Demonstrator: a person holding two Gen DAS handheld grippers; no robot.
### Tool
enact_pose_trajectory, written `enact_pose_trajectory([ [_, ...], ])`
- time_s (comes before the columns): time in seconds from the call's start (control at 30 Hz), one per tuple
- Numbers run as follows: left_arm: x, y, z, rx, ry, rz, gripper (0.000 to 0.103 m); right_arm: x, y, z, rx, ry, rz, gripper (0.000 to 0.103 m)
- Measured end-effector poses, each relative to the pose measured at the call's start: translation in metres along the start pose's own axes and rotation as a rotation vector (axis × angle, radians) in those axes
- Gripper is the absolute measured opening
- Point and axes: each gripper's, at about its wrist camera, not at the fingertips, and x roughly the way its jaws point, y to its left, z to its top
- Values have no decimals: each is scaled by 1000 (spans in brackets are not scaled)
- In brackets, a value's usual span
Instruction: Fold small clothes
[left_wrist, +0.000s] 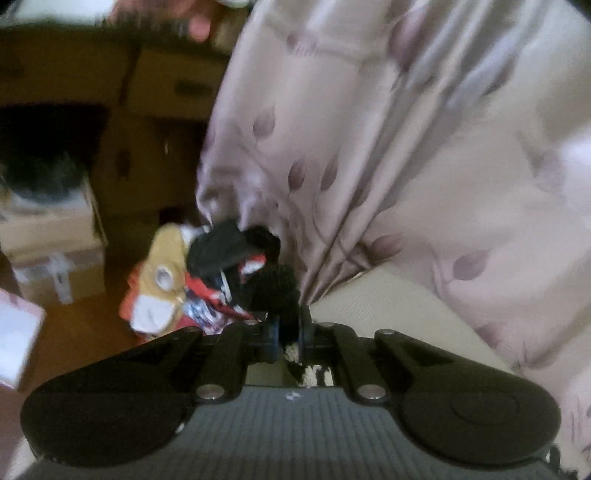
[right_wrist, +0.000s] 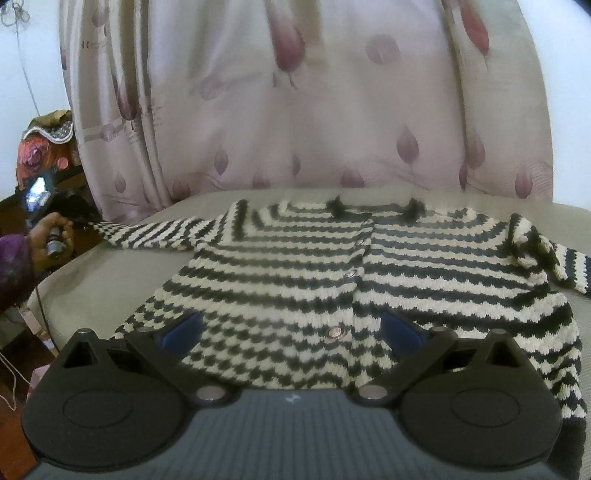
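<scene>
Striped cardigan (right_wrist: 332, 273) flat on beige cushion (right_wrist: 110, 273); left gripper (left_wrist: 288, 332) clenched on sleeve cuff (left_wrist: 277, 291), right gripper (right_wrist: 291, 328) released above hem—draw sleeve across chest smoothly, avoid bunching.

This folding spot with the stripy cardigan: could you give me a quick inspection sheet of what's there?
Surface: pale cushioned top, mostly bare.
Job's things: black-and-white striped cardigan lying flat, buttoned, one sleeve stretched out sideways.
Clutter: heap of mixed clothes beyond the edge.
Grippers: left gripper shut on the dark sleeve cuff; right gripper open above the hem.
Cables: thin cord on the wall.
Surroundings: leaf-print curtain, cardboard boxes.
</scene>
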Motion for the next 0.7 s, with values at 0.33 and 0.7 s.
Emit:
enact_pose_trajectory([
  [0.33,-78,28,-65,85,30,107,13,-18,-15,-7,51,-42,23,103],
  [0.7,-71,42,-40,180,-195,228,39,-61,-64,-24,209,-92,-38,103],
])
